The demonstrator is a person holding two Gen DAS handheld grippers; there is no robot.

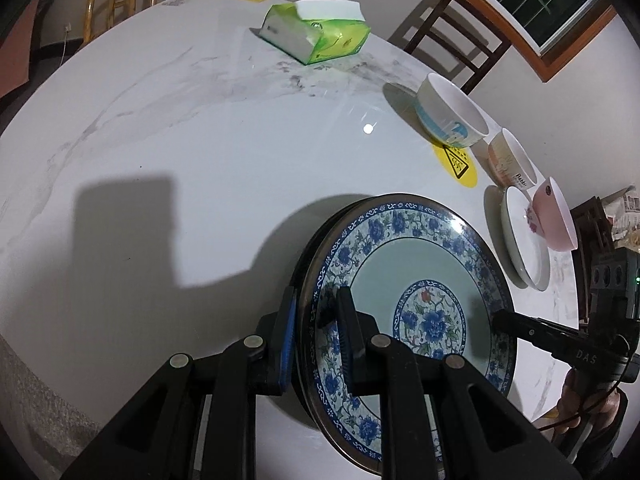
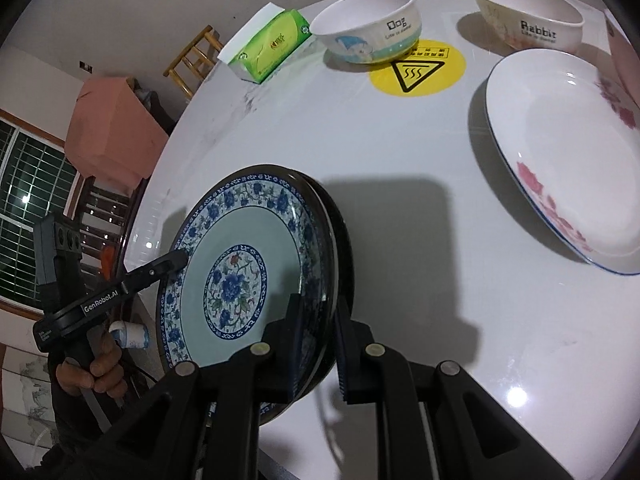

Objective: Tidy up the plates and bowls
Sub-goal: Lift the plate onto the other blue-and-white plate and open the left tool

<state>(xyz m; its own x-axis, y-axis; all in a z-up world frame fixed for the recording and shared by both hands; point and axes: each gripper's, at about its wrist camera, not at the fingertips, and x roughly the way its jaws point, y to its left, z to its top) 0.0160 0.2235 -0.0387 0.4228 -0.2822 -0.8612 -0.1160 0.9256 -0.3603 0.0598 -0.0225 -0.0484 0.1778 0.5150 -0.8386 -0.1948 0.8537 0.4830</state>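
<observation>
1. Blue plate (image 1: 416, 280): floral rim and centre, dark underside. We hold it by both grippers, lifted and tilted over the surface (image 1: 200, 160), its shadow cast below it. In the left wrist view it fills the lower right, from 3 to 6 o'clock.

2. Left gripper (image 1: 316, 336): closed on the blue plate's rim, one finger under the dark edge, one on the patterned face. In the right wrist view its finger reaches the rim at 9 o'clock of the plate, with a hand (image 2: 96, 368) on the grip below.

3. Right gripper (image 2: 320, 344): clamped on the opposite rim, the plate edge between its fingers.

4. White plate (image 2: 568, 160): pink flowers, resting on the surface at 3 o'clock in the right wrist view, well apart from the blue plate.

5. Dog bowl (image 2: 368, 24): upright at 12 o'clock, touching the edge of a yellow sticker (image 2: 420, 68).

6. Rabbit bowl (image 2: 528, 12): upright at 1 o'clock, just beyond the white plate.

7. Pink bowl (image 1: 556, 216): at 3 o'clock in the left wrist view, beside the white plate; we cannot tell whether they touch.

8. Tissue pack (image 1: 320, 32): green, at 12 o'clock, far side of the surface.

9. Chairs (image 1: 452, 36): beyond the surface edge.
</observation>
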